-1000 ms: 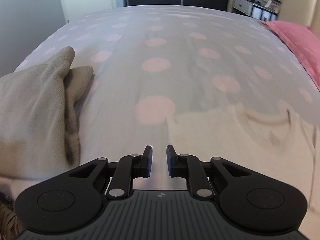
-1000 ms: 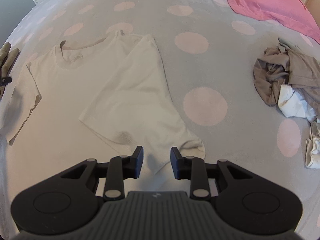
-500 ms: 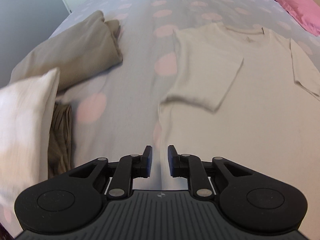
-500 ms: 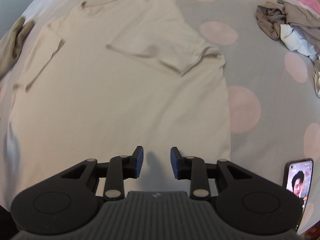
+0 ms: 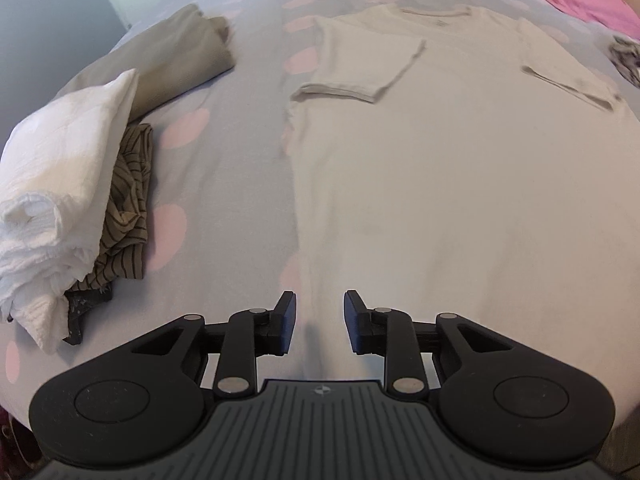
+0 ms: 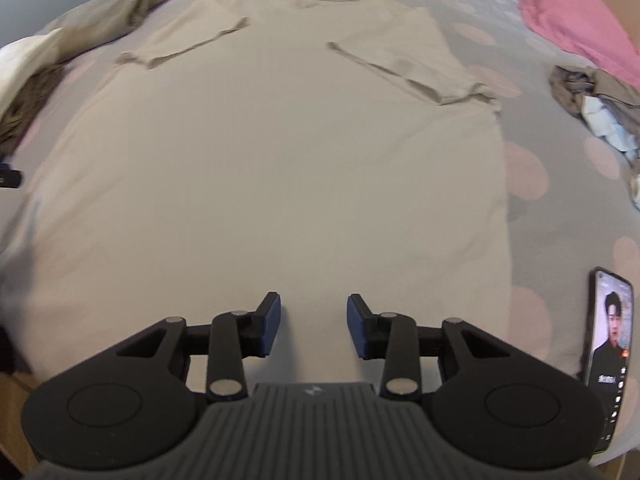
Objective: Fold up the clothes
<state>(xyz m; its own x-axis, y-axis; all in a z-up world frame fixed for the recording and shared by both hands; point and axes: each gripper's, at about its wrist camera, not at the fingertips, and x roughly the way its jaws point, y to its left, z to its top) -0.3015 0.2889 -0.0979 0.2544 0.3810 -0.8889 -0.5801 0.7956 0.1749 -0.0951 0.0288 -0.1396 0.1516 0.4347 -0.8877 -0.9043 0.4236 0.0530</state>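
Both grippers have pulled back to the near bottom edge of the cream T-shirt [image 6: 280, 168], which lies flat on the dotted bed sheet [image 5: 224, 168] with both sleeves folded in. Left gripper [image 5: 320, 322] and right gripper [image 6: 313, 326] hang open, holding nothing. Folded clothes [image 5: 68, 184] sit left; a phone [image 6: 610, 356] lies right.

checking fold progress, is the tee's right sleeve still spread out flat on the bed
No, the right sleeve is folded inward onto the cream t-shirt.

grey bedspread [image 5: 224, 184] with pink dots, pink pillow [image 6: 568, 20] at the head, pale wall [image 5: 48, 28] behind, soft even light
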